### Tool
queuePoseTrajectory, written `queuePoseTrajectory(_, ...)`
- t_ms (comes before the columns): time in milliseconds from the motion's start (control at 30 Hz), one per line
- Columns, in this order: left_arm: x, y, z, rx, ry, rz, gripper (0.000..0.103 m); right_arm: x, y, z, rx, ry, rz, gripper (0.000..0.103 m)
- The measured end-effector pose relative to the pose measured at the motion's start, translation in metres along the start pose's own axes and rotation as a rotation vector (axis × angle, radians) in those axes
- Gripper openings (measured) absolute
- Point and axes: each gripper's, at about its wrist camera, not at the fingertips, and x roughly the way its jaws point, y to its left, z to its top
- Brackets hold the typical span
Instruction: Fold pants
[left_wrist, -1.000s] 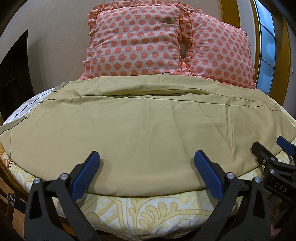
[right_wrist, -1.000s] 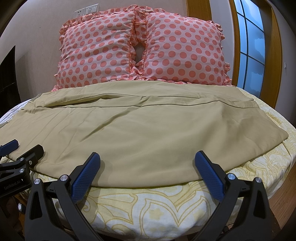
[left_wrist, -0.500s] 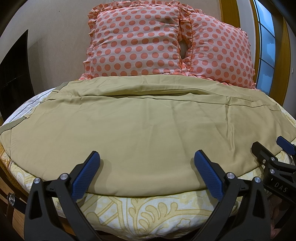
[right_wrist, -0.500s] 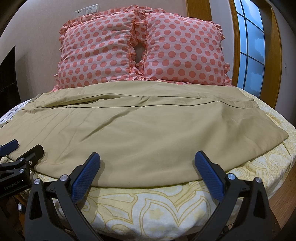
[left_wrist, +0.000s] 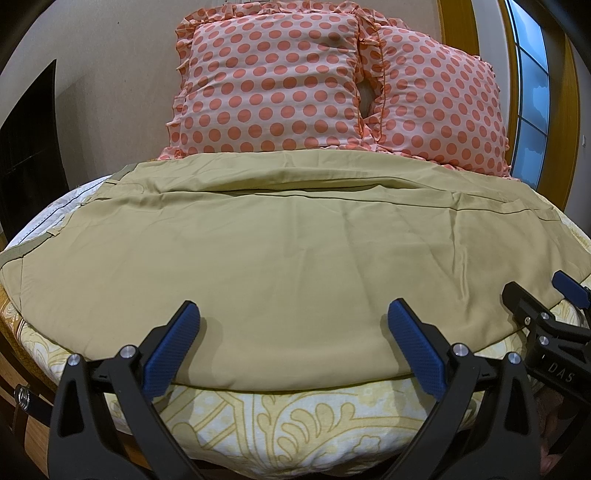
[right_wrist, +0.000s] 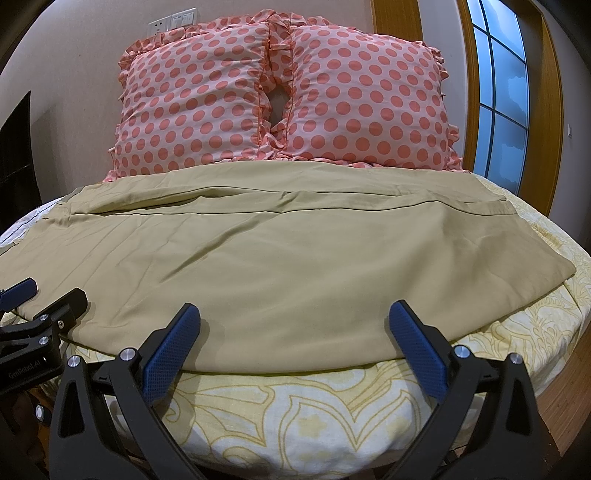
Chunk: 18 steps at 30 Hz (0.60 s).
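Khaki pants (left_wrist: 280, 251) lie flat across the bed, waistband at the left, leg hems at the right; they also show in the right wrist view (right_wrist: 280, 258). My left gripper (left_wrist: 293, 317) is open and empty, hovering over the pants' near edge. My right gripper (right_wrist: 295, 317) is open and empty over the near edge further right. The right gripper also shows at the right edge of the left wrist view (left_wrist: 543, 299), and the left gripper at the left edge of the right wrist view (right_wrist: 44, 299).
The bed has a white sheet with a yellow pattern (left_wrist: 295, 417). Two pink polka-dot pillows (right_wrist: 280, 99) stand against the wall behind the pants. A window with a wooden frame (right_wrist: 498, 92) is at the right. A dark panel (left_wrist: 26, 155) stands at the left.
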Motion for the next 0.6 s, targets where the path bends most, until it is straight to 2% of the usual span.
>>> queuePoseTrajectory(600, -0.0001, 0.0000, 0.0000, 0.000, -0.001, 0.000, 0.101, -0.0011, 0.0028, -0.0019, 0.002, -0.010, -0.001, 0.102)
